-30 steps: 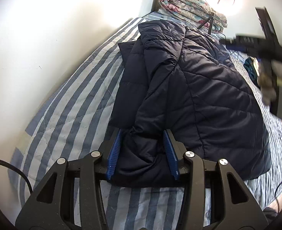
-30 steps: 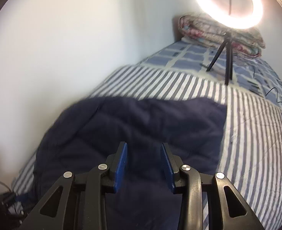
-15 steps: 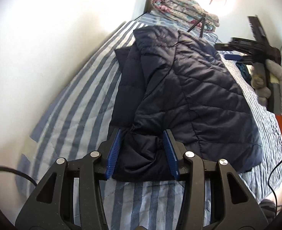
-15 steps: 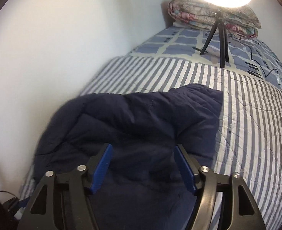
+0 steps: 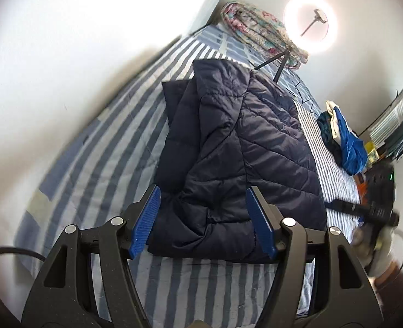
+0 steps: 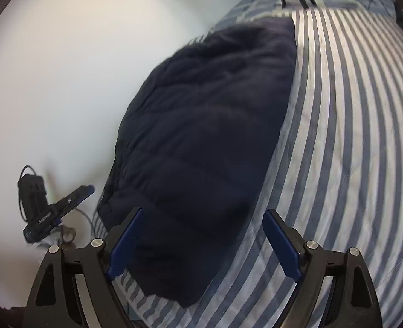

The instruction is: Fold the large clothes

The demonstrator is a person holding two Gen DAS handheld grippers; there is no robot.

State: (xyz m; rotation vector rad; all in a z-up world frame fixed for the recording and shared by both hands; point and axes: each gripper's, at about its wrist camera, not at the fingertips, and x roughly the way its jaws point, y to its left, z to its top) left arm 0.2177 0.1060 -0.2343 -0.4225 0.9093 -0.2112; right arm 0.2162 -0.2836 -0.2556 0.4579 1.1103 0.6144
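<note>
Jacket (image 5: 239, 147), dark navy, quilted, lies folded lengthwise on striped bed (image 5: 92, 147) beside wall. Clothes pile (image 5: 343, 139) near bed's far edge. Left tool (image 5: 204, 218) spread wide, empty, at jacket's near end. Right tool (image 6: 201, 243) spread wide, empty, over jacket edge.

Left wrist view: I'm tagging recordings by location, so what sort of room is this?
Most likely a bedroom: a bed with a striped blue-and-white cover, a folded floral quilt at its far end, and a ring light by the wall.
</note>
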